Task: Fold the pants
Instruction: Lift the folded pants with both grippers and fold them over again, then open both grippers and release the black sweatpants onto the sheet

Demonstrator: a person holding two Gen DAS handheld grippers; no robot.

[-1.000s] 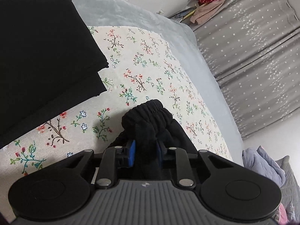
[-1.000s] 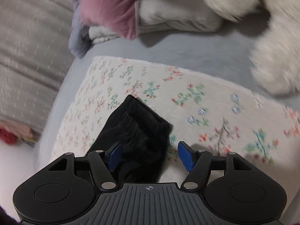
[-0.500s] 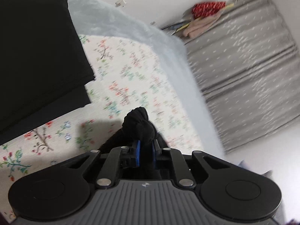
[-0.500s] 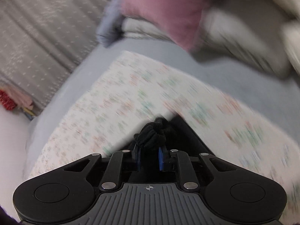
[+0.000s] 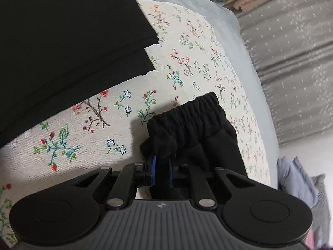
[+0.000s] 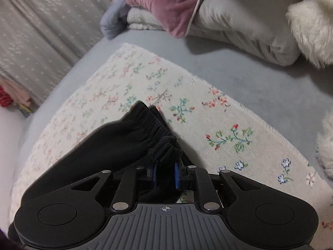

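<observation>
Small black pants (image 5: 193,123) with a gathered elastic waistband lie on a floral cloth (image 5: 100,108). My left gripper (image 5: 162,167) is shut on one corner of the waistband, the bunched fabric pinched between its blue pads (image 5: 153,169). In the right wrist view the same pants (image 6: 116,143) stretch away to the left, and my right gripper (image 6: 165,173) is shut on the other waistband corner, which bulges above the blue pads (image 6: 176,175). The pant legs are hidden below both grippers.
A stack of folded black cloth (image 5: 62,41) lies at the left on the floral cloth. Grey bedding (image 6: 260,83) surrounds it. A pink pillow (image 6: 166,2), a white duvet (image 6: 239,20) and white fluffy fabric (image 6: 310,20) sit beyond. Grey starred curtains (image 5: 291,62) hang at the side.
My right gripper closed from wide open onto the waistband corner. My left gripper tightened on its corner. The waistband now shows spread out between them, and the right view has rolled.
</observation>
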